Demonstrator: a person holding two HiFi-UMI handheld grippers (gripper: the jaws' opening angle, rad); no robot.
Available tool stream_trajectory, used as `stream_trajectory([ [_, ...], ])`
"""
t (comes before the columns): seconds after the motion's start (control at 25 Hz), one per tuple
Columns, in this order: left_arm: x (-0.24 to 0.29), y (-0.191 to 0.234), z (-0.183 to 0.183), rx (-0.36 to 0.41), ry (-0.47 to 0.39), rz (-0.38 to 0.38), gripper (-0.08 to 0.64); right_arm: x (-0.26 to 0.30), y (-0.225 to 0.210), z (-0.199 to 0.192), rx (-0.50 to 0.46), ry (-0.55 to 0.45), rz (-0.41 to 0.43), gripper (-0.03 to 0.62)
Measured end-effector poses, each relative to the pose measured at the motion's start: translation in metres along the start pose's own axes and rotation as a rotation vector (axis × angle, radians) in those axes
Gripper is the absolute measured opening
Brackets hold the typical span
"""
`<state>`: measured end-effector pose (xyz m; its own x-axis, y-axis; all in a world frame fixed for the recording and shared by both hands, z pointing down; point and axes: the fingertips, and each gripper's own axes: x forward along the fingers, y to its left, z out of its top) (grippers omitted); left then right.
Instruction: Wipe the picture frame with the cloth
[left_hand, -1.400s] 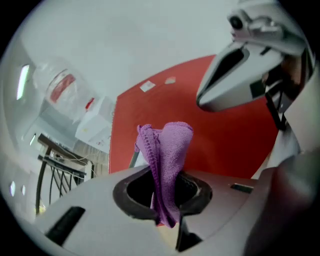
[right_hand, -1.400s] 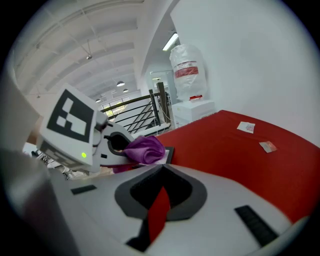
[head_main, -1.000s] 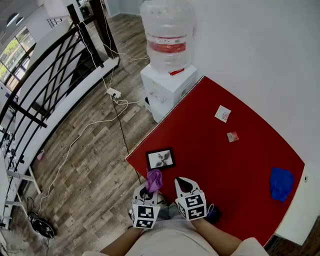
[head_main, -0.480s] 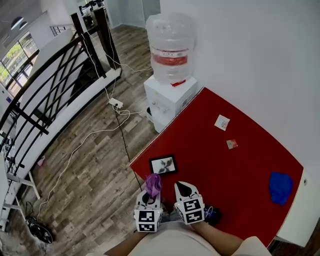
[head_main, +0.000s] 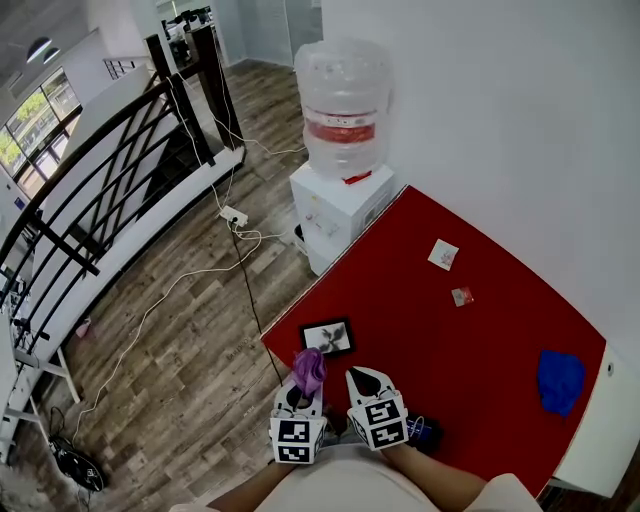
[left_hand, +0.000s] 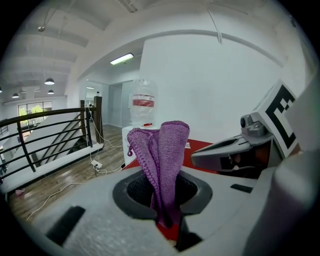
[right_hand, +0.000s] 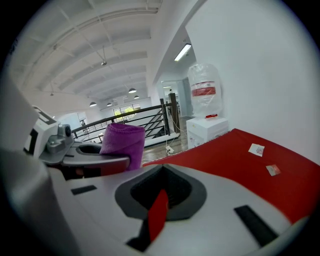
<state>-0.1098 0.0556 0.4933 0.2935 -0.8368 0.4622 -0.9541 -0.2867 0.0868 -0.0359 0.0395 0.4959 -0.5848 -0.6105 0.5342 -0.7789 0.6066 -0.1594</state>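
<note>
Risk first: the picture frame (head_main: 327, 337) lies flat near the left corner of the red table (head_main: 450, 340), close to its edge, with nothing pinning it. In our judgement, a firm forward stroke could slide it off toward the wooden floor. The purple cloth (head_main: 308, 368) stands up from the jaws in a bunched fold. If we come down too low, the hard jaw tips rather than the fabric could meet the glass and scratch it. A loose pinch could also let the cloth pull free in mid-stroke.

We hold both tools low at the table's near edge, side by side and pointing forward, with our forearms tucked in toward the body. The left gripper (head_main: 303, 392) is clamped on the cloth, whose top sits just short of the frame without touching it. The right gripper (head_main: 360, 380) is just beside it, its jaws drawn together on nothing, with only a thin sliver of red tabletop showing between them. That leaves it free to steady the frame. A blue cloth (head_main: 558, 378) sits well apart at the far right, and a water cooler (head_main: 343, 110) stands beyond the table
</note>
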Motion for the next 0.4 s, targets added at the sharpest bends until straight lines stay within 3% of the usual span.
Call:
stream_trajectory([
  [0.4,-0.0047,-0.0098,0.0014,0.024,0.007,-0.008,0.061,-0.0076,-0.0020,0.0003,0.000,-0.005,-0.005,0.003],
])
